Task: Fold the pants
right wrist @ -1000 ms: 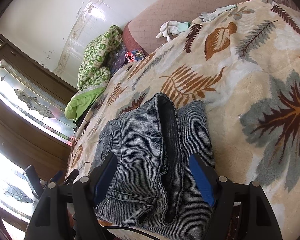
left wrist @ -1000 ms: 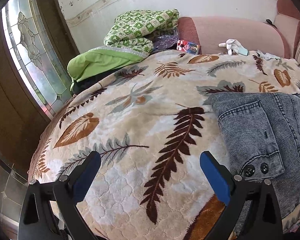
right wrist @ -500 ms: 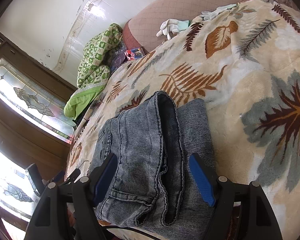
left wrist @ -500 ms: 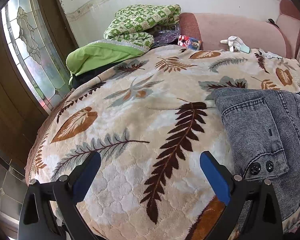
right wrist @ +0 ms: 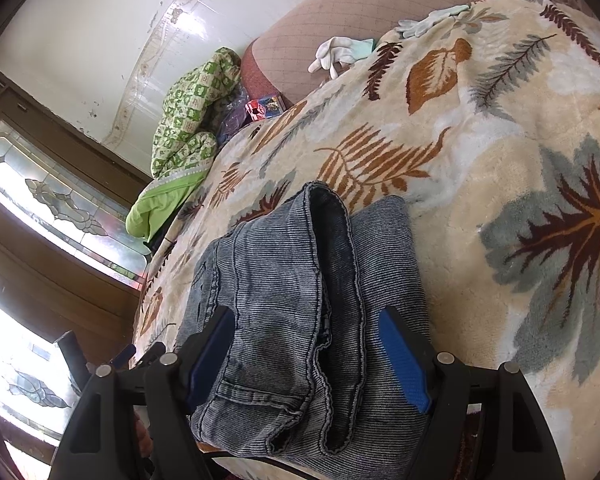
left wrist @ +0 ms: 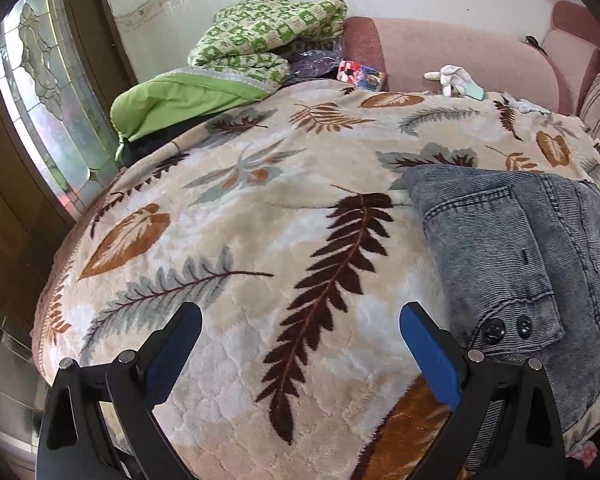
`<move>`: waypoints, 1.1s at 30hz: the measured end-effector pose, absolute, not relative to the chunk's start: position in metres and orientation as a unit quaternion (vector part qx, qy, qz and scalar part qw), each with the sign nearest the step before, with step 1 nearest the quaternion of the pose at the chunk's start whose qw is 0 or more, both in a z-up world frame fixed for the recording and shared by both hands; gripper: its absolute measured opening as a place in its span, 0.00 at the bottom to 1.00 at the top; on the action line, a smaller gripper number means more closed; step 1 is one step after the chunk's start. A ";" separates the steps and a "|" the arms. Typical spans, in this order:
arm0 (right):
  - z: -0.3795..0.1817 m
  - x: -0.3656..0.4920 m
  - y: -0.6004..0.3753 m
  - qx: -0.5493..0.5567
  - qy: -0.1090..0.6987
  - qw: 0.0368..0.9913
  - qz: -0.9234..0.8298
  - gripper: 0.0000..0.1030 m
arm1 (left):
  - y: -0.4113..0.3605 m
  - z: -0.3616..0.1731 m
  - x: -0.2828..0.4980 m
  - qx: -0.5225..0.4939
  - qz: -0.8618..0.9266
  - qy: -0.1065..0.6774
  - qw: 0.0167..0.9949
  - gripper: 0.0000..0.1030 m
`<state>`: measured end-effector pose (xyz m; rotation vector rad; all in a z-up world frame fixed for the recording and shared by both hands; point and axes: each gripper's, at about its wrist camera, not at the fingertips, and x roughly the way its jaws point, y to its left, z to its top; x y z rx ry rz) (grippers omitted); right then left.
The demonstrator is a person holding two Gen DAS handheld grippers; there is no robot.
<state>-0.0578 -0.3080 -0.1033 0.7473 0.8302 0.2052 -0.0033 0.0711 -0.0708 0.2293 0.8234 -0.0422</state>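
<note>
Grey-blue denim pants (right wrist: 280, 288) lie folded in a compact stack on a leaf-patterned blanket (left wrist: 260, 240), near its front edge. My right gripper (right wrist: 308, 344) hovers just over the near end of the stack. Its blue fingers (right wrist: 402, 356) are spread wide above the cloth, open and gripping nothing. In the left wrist view the pants (left wrist: 520, 260) sit at the right, with two dark buttons facing me. My left gripper (left wrist: 300, 340) stands open over bare blanket to the left of the pants, and its right finger (left wrist: 428, 352) is close to the buttoned corner.
At the back left a green patterned quilt (left wrist: 268, 36) rests on a lime pillow (left wrist: 180, 100). A small colourful box (left wrist: 362, 74) and white gloves (left wrist: 452, 78) lie by the pink padded back (left wrist: 480, 48). A stained-glass door (left wrist: 40, 92) stands left of the blanket's edge.
The left wrist view has tipped slightly, so the blanket and pants sit a little lower in its frame. The right gripper and the pants have not moved.
</note>
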 end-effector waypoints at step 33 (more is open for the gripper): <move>-0.109 -0.056 -0.234 0.123 0.449 0.877 0.118 0.83 | 0.019 -0.094 -0.026 0.178 -0.030 0.388 0.904 0.98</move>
